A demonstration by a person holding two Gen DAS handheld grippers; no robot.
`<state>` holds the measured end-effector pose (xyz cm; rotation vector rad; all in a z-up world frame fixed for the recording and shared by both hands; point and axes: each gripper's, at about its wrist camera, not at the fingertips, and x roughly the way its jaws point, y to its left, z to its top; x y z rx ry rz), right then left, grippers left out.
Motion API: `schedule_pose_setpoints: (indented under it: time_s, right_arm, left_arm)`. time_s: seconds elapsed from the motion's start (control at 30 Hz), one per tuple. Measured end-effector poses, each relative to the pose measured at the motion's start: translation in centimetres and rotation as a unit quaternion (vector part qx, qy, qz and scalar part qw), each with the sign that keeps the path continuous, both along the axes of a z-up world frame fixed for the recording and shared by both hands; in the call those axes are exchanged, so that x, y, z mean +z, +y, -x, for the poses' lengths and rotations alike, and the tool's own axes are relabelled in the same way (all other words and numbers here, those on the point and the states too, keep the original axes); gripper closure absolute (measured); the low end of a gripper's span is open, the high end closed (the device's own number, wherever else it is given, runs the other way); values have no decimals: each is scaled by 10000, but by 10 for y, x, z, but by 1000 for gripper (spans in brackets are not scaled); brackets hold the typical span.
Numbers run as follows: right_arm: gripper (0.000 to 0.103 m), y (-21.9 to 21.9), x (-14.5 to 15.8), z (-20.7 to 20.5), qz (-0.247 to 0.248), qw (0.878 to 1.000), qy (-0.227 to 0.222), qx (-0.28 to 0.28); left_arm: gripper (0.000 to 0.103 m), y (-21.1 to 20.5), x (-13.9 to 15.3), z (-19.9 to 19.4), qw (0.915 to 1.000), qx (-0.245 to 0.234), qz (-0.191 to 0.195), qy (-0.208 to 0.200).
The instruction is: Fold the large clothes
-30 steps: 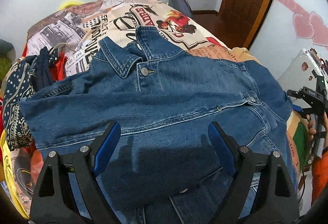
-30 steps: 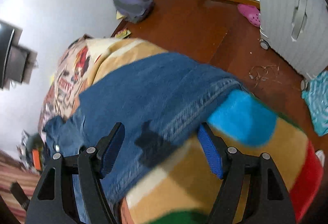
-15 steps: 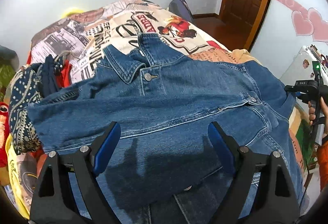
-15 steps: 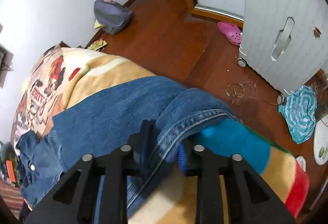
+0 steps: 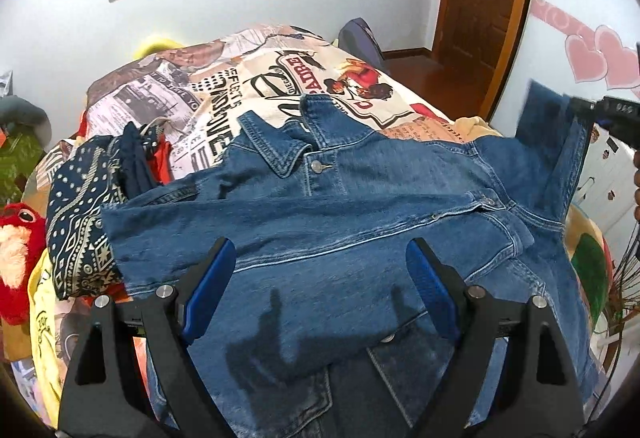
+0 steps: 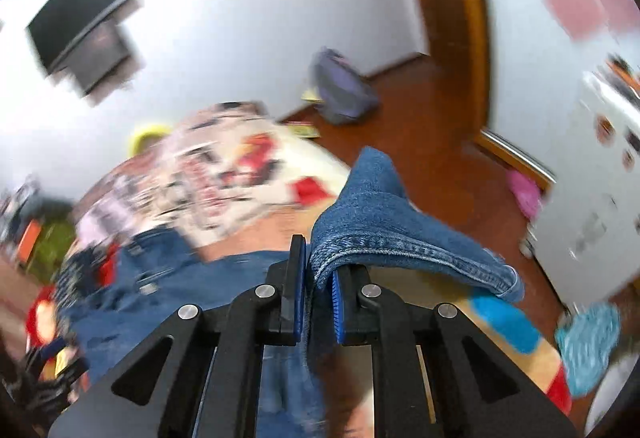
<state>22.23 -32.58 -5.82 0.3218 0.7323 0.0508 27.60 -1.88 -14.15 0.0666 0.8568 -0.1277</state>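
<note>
Across the bed (image 5: 256, 85) our denim jacket (image 5: 360, 230) lies collar-away, its long axis running left to right. Our right claw (image 6: 319, 292), clenched on the sleeve cuff (image 6: 384, 230), lifts it at the far right; our left claw (image 5: 320, 292) hovers released above the jacket's middle.

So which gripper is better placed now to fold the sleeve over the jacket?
The right gripper. It is shut on the denim sleeve, lifted off the bed. The left gripper is open above the jacket, holding nothing.
</note>
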Motion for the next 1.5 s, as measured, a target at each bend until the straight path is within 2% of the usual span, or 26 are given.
schedule_pose_setpoints:
  time_s: [0.1, 0.2, 0.4, 0.57, 0.63, 0.7, 0.73, 0.8, 0.87, 0.93, 1.03, 1.13, 1.27, 1.33, 1.5]
  right_arm:
    - [93, 40, 6, 7, 24, 9980, -128, 625]
    - [93, 73, -7, 8, 5, 9943, 45, 1062]
    - [92, 129, -62, 13, 257, 9800, 754, 1823]
    - [92, 153, -91, 20, 482, 9663, 1410, 2099]
    - [80, 155, -89, 25, 589, 9626, 1472, 2196]
    - [68, 149, -81, 33, 451, 9610, 1429, 2325]
    - [65, 145, -76, 36, 391, 9615, 1383, 2341]
    - [65, 140, -69, 40, 413, 9657, 1223, 2253]
    - [63, 130, -58, 41, 591, 9740, 1023, 1935]
    - [52, 109, -50, 40, 576, 9827, 830, 1553]
    - [49, 77, -46, 33, 331, 9915, 741, 1017]
    - [49, 49, -55, 21, -29, 9943, 918, 544]
    - [49, 22, -77, 14, -787, 9890, 1243, 140]
    - [49, 10, -93, 9, -1284, 9813, 1434, 45]
    - [49, -5, -122, -6, -1973, 9650, 1709, -269]
  left_arm:
    - [16, 8, 1, 5, 10000, 63, 62, -2]
    - [16, 14, 1, 11, 9999, 102, 86, -2]
    - [16, 27, -4, 23, 9998, 176, 94, 51]
    - [16, 36, -13, 28, 9994, 249, 159, 175]
    - [16, 38, -15, 29, 9992, 273, 183, 217]
    - [16, 39, -17, 29, 9991, 288, 194, 240]
    - [16, 39, -18, 29, 9990, 297, 202, 251]
    - [16, 38, -18, 27, 9989, 315, 217, 258]
    - [16, 37, -17, 25, 9988, 317, 262, 259]
    - [16, 35, -16, 24, 9988, 301, 289, 256]
    - [16, 31, -16, 23, 9990, 256, 271, 255]
    - [16, 26, -18, 21, 9992, 281, 137, 234]
    - [16, 19, -21, 19, 9993, 212, 116, 269]
    - [16, 16, -23, 16, 9993, 185, 101, 316]
    - [16, 12, -30, 7, 9990, 175, 117, 405]
